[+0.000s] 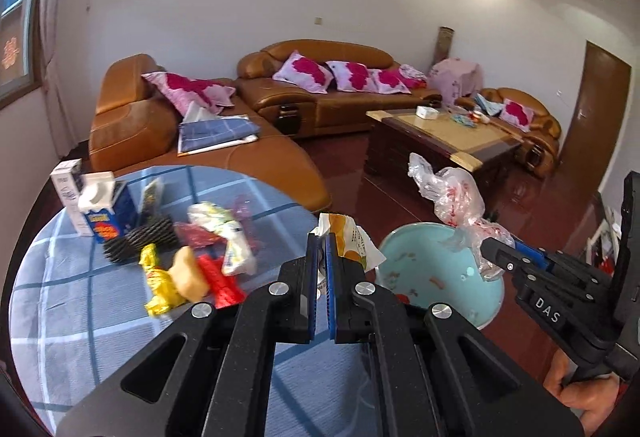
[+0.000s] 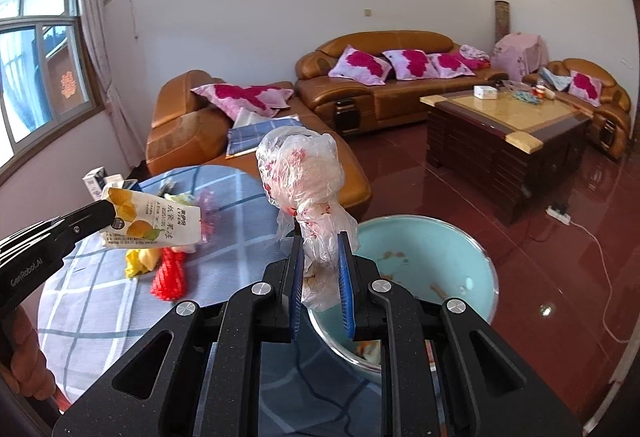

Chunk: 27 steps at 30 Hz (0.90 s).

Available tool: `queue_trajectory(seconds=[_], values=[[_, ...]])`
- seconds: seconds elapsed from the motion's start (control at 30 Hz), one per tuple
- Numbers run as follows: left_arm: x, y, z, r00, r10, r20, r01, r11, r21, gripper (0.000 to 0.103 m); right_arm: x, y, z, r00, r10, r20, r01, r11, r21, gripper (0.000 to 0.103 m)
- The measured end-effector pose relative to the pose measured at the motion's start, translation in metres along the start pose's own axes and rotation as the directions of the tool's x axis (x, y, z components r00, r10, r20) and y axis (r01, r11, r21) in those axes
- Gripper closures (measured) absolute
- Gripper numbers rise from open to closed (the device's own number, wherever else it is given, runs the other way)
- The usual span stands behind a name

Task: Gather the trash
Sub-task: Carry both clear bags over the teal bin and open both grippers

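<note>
The left gripper (image 1: 322,241) clamps a white-and-yellow wrapper (image 1: 348,237) at the table's (image 1: 80,317) edge, beside the light-blue bin (image 1: 440,269). The right gripper (image 2: 320,249) pinches a crumpled plastic bag (image 2: 304,173) just above the bin's rim.

A round table (image 1: 60,317) stands nearest, and a bin (image 1: 440,277) sits on the floor just past its right edge. Near the table's far left edge stand two cartons (image 1: 96,205); wrappers (image 1: 192,269) lie in a heap toward its middle. The left gripper (image 1: 322,249) holds a pouch (image 1: 348,241) at the table's right edge; the right gripper (image 2: 320,261) holds a plastic bag (image 2: 304,173) above the bin's near rim. Behind them runs a corner sofa (image 1: 320,101), with a coffee table (image 1: 452,141) before its right end.
</note>
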<state>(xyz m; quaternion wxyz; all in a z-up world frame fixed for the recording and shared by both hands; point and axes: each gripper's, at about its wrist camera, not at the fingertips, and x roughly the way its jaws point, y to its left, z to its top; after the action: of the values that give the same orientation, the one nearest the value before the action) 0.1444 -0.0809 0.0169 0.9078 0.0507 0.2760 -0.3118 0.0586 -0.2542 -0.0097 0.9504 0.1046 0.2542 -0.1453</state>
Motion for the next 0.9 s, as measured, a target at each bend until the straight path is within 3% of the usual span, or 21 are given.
queue_trajectory(seconds=[0.9], values=[[0.066,-0.063,0.001,0.992,-0.087,-0.097,0.095,0.992,0.081,0.099,0.015,-0.066,-0.006,0.993,-0.107,-0.048,0.110,0.991,0.080,0.086]])
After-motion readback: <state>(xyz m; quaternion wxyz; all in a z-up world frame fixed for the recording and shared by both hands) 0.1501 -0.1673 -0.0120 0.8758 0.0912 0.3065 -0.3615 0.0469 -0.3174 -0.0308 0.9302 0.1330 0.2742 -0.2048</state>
